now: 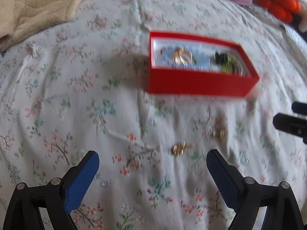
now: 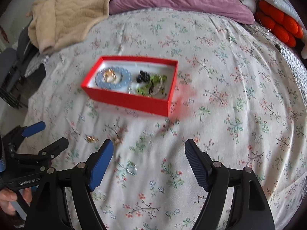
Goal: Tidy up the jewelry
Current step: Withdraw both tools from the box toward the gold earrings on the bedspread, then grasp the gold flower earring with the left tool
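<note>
Your left gripper point(image 1: 152, 160) and right gripper point(image 2: 148, 152) both stood wide apart, holding nothing. Just ahead, blur smeared a gold piece point(image 1: 181, 148) and a small clear ring point(image 2: 131, 168) on the floral bedspread point(image 2: 230, 95), open cloth around them. Farther off sat the red cardboard box point(image 2: 128, 100), its jewelry indistinct.

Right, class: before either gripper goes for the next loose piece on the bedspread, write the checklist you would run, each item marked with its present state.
1. Left gripper open and empty: ok.
2. Right gripper open and empty: ok.
3. Red box uncovered, ready to receive: ok.
4. Gold piece lying loose on the bedspread, outside the box: ok.
5. Small clear ring loose just ahead of the right gripper: ok.
6. Exact shape of the loose pieces, for choosing a grip: cannot tell, the pictures are blurred.
</note>
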A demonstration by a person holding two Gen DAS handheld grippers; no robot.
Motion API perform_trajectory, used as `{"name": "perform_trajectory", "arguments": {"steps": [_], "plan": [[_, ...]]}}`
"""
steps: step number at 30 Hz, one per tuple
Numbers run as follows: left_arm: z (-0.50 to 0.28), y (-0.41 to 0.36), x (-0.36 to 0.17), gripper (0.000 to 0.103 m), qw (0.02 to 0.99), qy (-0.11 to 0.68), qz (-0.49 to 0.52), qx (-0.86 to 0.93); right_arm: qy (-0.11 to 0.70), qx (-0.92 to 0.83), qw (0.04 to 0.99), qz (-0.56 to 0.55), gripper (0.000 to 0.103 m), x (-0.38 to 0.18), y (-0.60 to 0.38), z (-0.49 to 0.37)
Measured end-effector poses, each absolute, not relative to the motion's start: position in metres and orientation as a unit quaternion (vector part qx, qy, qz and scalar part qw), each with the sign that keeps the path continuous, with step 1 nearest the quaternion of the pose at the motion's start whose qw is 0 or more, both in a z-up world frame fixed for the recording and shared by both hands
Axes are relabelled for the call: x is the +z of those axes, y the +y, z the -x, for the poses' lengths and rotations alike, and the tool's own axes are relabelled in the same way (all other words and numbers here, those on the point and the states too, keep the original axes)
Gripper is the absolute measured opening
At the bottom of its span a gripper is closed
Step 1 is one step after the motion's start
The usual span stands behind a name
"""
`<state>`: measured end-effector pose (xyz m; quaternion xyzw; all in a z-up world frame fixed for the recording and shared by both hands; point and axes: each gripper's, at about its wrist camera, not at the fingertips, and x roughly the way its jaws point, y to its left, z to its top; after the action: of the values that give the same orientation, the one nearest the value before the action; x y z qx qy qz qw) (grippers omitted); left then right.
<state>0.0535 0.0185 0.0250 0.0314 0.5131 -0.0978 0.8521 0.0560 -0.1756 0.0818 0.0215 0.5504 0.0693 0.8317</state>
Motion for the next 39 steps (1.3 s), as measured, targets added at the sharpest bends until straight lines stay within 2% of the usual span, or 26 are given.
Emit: {"name": "perform_trajectory", "arguments": {"steps": [12,18,21,27,29,39], "plan": [[-0.034,0.013,-0.02,0.094,0.842,0.515,-0.091,-0.13,0.575,0.066,0.814,0.045,0.08,0.036,-0.174,-0.038],[-0.033,0.014,-0.028,0.094,0.854,0.488,-0.084,-0.159,0.579,0.081,0.809,0.066,0.081,0.009,-0.167,-0.025],[-0.033,0.015,-0.027,0.09,0.861,0.473,-0.07,-0.174,0.555,0.084,0.821,0.104,0.085,0.004,-0.16,-0.017],[-0.039,0.013,-0.021,0.068,0.866,0.457,-0.053,-0.197,0.538,0.082,0.832,0.105,0.097,-0.002,-0.166,-0.015],[-0.04,0.009,-0.02,0.054,0.867,0.453,-0.051,-0.203,0.538,0.078,0.833,0.098,0.1,-0.004,-0.169,-0.017],[-0.053,-0.003,-0.021,0.033,0.869,0.448,-0.048,-0.205,0.535,0.082,0.834,0.108,0.1,-0.003,-0.161,-0.021]]}}
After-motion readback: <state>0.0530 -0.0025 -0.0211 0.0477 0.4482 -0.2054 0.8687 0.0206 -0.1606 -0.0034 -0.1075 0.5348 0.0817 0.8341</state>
